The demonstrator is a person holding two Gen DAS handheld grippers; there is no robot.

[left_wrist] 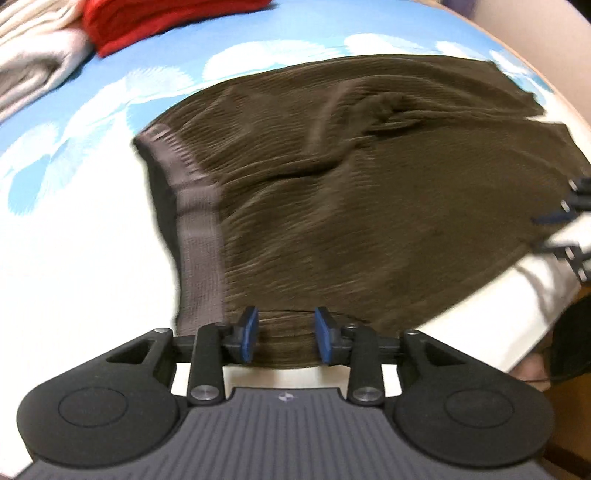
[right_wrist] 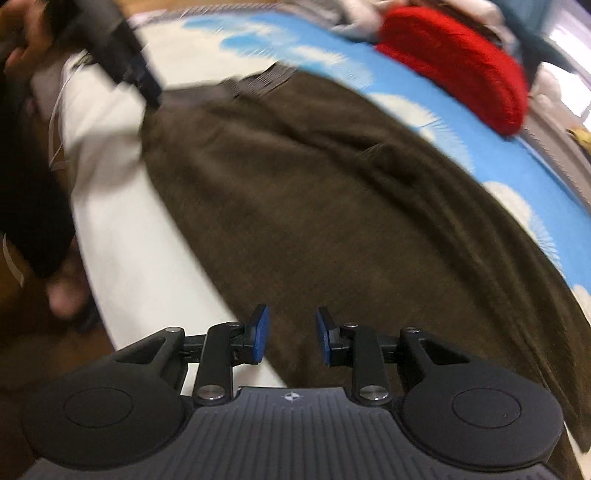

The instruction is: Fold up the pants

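Observation:
Dark brown ribbed pants point(left_wrist: 332, 184) lie spread flat on the bed, their grey waistband point(left_wrist: 195, 221) at the left. My left gripper point(left_wrist: 286, 338) points down at their near edge just right of the waistband; its blue pads stand apart with the cloth's edge lying between them, not pinched. In the right wrist view the pants point(right_wrist: 332, 203) run away towards the waistband point(right_wrist: 266, 79), where the left gripper point(right_wrist: 144, 81) shows blurred. My right gripper point(right_wrist: 291, 334) hovers open over the leg end, nothing between its pads. It shows as a blur at the far right point(left_wrist: 572, 210).
The sheet point(left_wrist: 92, 110) is blue with white clouds, plain white nearer me. A red garment point(left_wrist: 166, 18) and pale folded clothes point(left_wrist: 37, 55) lie at the far side. The bed's edge point(left_wrist: 480, 314) runs close to the pants' leg end. A hand point(right_wrist: 18, 48) holds the left gripper.

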